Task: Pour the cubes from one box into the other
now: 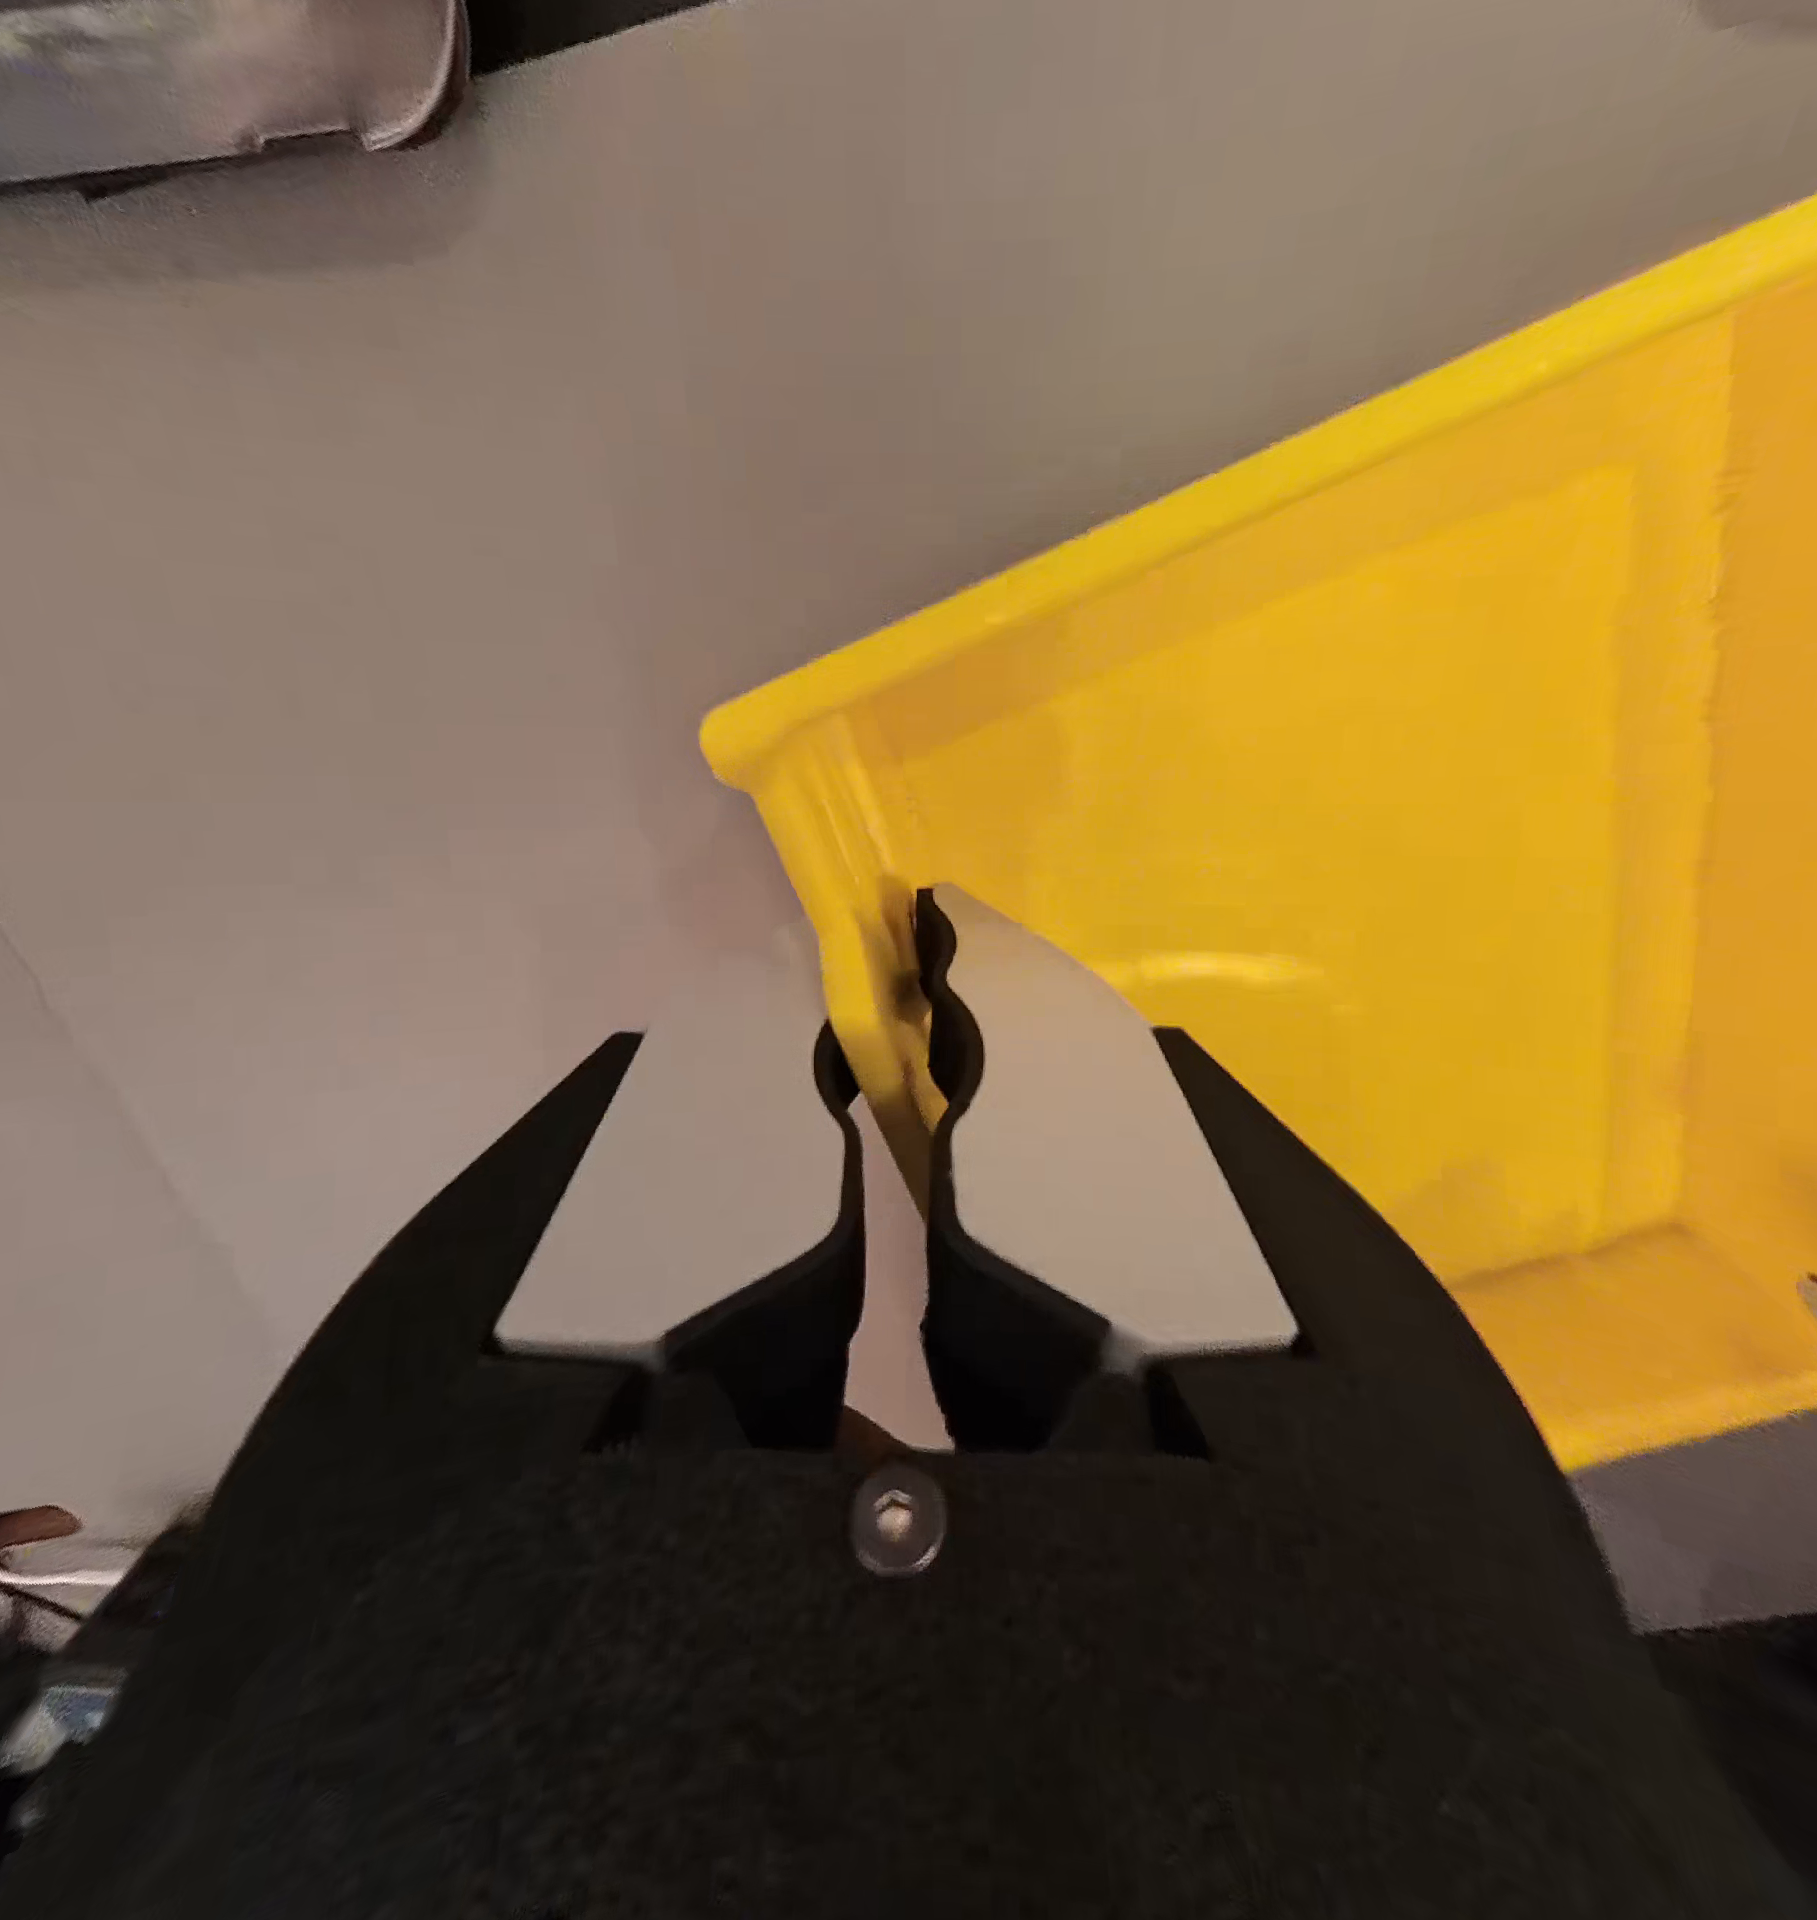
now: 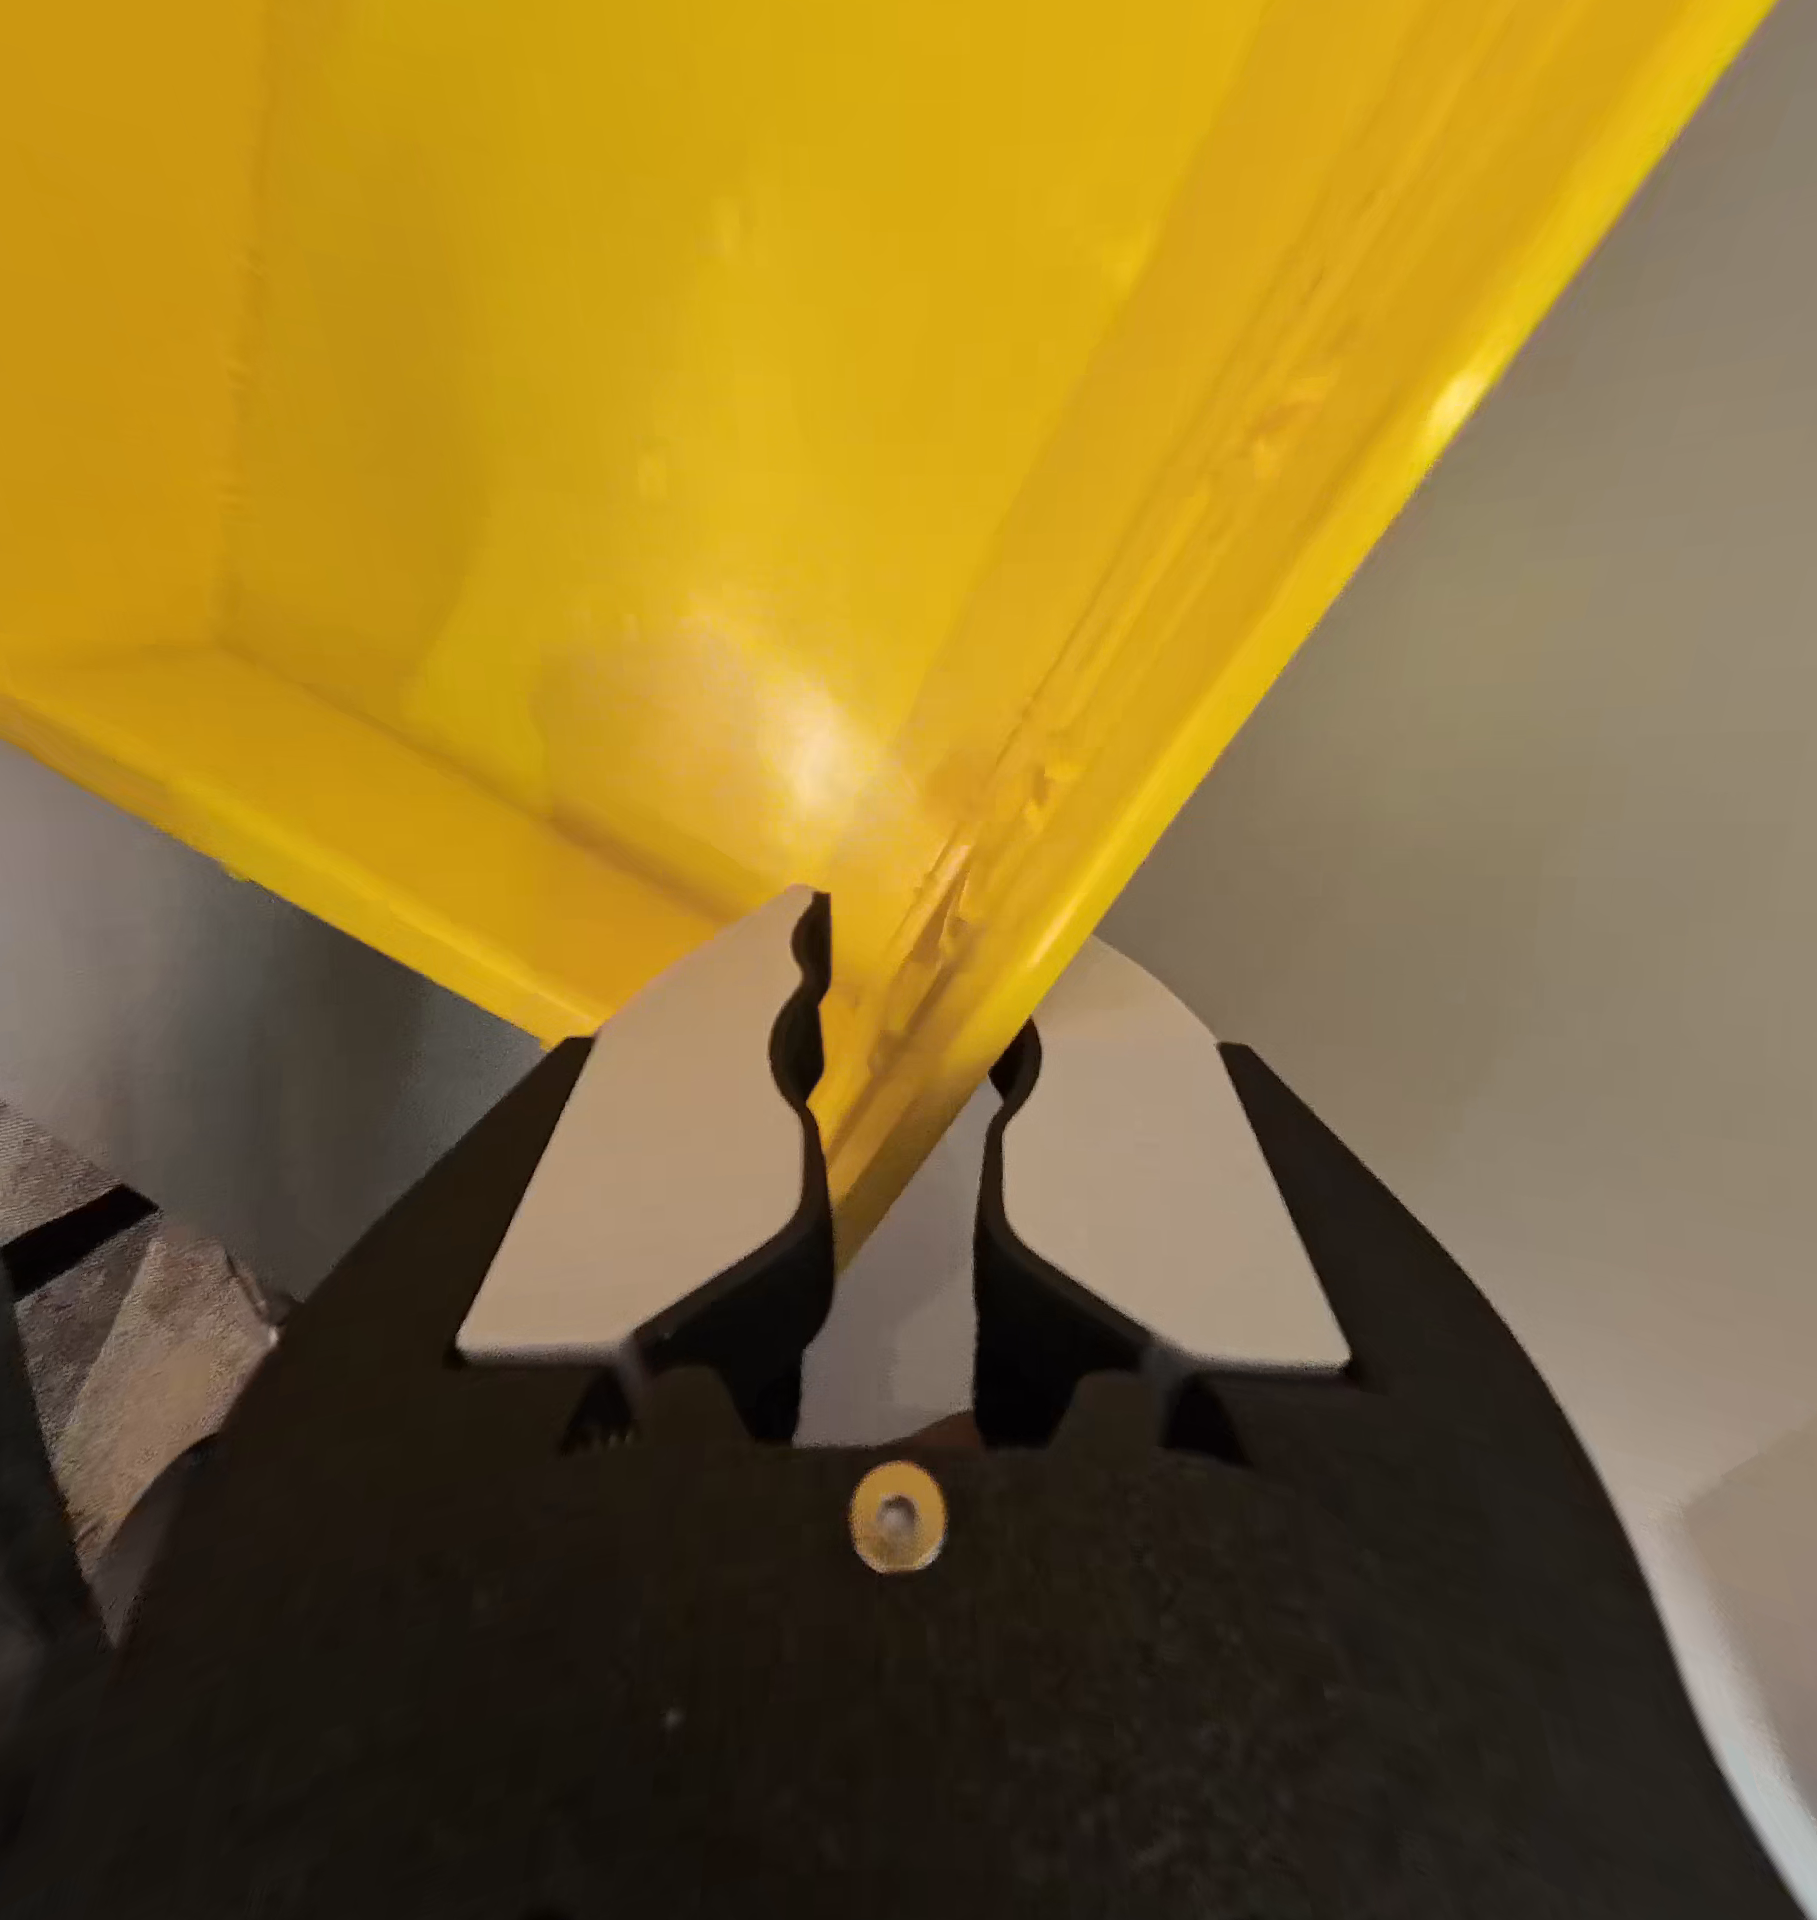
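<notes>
A yellow plastic box [image 1: 1351, 883] fills the right of the left wrist view. The part of its inside that shows holds no cubes. My left gripper [image 1: 909, 997] is shut on the box's left wall near the corner, one finger inside and one outside. The right wrist view shows the same yellow box [image 2: 623, 416] from the other side. My right gripper [image 2: 925, 997] is shut on its right wall, with the left finger inside and the right finger under the outer rim. No cubes and no second box are in view.
A grey tabletop [image 1: 364, 571] lies under and around the box. A silvery object [image 1: 187, 83] sits at the far left. A cable [image 1: 10, 1558] lies at the near left edge. A patterned surface [image 2: 104, 1330] shows beyond the table edge, low on the left.
</notes>
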`<state>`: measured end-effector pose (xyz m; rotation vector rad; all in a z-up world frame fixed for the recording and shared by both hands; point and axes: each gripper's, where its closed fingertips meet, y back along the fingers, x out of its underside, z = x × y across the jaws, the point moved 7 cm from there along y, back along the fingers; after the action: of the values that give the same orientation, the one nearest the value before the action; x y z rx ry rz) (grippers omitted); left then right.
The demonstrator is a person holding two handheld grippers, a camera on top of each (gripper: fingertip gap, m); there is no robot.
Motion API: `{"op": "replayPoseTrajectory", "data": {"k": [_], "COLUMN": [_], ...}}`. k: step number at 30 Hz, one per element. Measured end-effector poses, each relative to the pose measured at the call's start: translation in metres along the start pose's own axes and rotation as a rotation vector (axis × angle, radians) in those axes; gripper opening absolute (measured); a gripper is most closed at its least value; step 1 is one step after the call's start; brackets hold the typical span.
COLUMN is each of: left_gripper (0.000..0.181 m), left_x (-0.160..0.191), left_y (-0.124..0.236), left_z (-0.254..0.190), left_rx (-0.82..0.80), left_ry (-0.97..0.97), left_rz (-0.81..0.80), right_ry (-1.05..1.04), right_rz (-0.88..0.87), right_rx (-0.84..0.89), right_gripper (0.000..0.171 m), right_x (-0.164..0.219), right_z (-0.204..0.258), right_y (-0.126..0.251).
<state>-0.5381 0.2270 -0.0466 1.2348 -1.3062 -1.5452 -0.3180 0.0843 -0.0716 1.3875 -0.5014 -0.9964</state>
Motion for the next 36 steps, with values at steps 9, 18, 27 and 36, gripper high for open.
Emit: {"op": "replayPoseTrajectory", "data": {"k": [9,18,27,36], "left_gripper": [0.021,0.065,0.064,0.053], "left_x": [-0.010,0.099,0.258,0.271], "left_y": [-0.022,0.092,0.031,0.033], "left_z": [0.004,-0.088,-0.277,-0.329], "left_rx": [0.026,0.077,0.223,0.278], "left_ry": [0.084,0.087,0.182,0.002], "left_rz": [-0.086,-0.720,-0.857,-0.919], "right_ry": [0.040,0.005,-0.097,0.535], "right_rz": [-0.172,-0.788,-0.792,-0.338], "right_rx": [-0.064,0.053,0.361,0.293], "right_gripper": [0.038,0.039,0.051,0.052], "right_x": [0.007,0.176,0.370,0.241], "right_z": [-0.016,-0.178,-0.286,-0.252], "right_y": [0.009,0.163,0.153,0.156]}}
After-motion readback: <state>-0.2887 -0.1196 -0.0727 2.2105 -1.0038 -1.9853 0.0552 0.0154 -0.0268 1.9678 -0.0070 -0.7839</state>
